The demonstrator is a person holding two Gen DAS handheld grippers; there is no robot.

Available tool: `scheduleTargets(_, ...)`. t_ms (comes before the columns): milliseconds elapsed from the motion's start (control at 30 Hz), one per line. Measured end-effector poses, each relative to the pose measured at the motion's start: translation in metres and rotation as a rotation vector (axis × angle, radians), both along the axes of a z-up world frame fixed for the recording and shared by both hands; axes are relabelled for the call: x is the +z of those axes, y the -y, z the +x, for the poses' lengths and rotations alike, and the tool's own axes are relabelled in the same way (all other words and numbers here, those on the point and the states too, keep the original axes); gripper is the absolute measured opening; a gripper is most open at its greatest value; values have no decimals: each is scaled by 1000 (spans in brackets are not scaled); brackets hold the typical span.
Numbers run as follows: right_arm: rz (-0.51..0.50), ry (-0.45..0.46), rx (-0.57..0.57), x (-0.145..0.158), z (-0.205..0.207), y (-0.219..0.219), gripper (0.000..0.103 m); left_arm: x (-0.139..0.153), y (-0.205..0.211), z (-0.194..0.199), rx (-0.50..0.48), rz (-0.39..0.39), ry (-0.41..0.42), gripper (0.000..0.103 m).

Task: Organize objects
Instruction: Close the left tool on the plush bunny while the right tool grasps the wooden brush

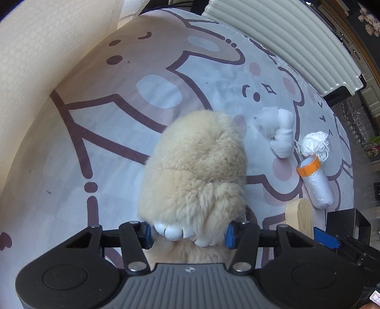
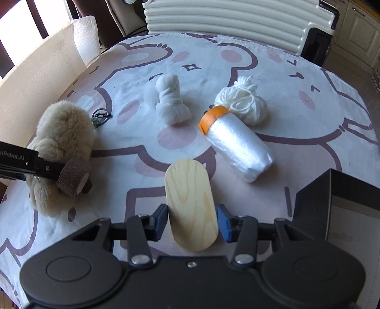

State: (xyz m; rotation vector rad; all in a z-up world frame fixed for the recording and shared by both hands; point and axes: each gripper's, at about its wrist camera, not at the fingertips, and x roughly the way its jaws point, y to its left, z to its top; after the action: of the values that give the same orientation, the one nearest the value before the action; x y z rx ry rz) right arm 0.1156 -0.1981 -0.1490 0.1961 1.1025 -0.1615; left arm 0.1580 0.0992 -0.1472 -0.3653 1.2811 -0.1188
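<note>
In the left wrist view the left gripper (image 1: 188,234) sits at lower centre, its blue pads pressed against either side of a fluffy cream plush toy (image 1: 194,171) with white plastic claws (image 1: 177,231) showing between the fingers; the gripper is clamped on that toy, which fills the middle of the frame above the jaws. The toy rests on a surface covered by a pale cloth printed with pink-cheeked cartoon bears outlined in brown (image 1: 114,133). To the right of the toy lies a knotted white cloth bundle (image 1: 280,133), and further right a ball of white yarn (image 1: 314,145) touches the orange-taped end of a roll of clear plastic bags (image 1: 317,183)

In the right wrist view the right gripper (image 2: 192,223) is at lower centre with a flat oval piece of pale wood (image 2: 190,204) between its blue pads; both pads meet the edges of the wood, so it is clamped on it. The wood stands on the cloth just above the jaws. A black box (image 2: 337,204) sits at the right edge, beside the gripper. At the left edge the plush toy lies on the cloth with the other gripper's black arm and a brown fabric roll (image 2: 72,178) over it. A cream ribbed panel (image 2: 237,21) runs along the top
</note>
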Motion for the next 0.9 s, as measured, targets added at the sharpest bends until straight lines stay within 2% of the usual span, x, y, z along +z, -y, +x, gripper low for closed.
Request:
scheduleTargets(200,15,-44,1,3,-11,-5,46,12,-3,-15,-1,7,6,52)
scheduleTargets(467,24,-74,12,9,-24,-11,46,15,1,-37,-69,107,-13,51)
scheduleTargets(700,39,-157,35,11,-30,-17,46,9,-5,-60,-127,229,-71,51)
scheduleTargets(833,31,-180,73,13,-30,-25,46,6,-7,-66,-138,234,-71,52)
scheduleTargets(900,33,-174,82,14,-30,-26,46,7,-6,-64,-142,235,-63,56)
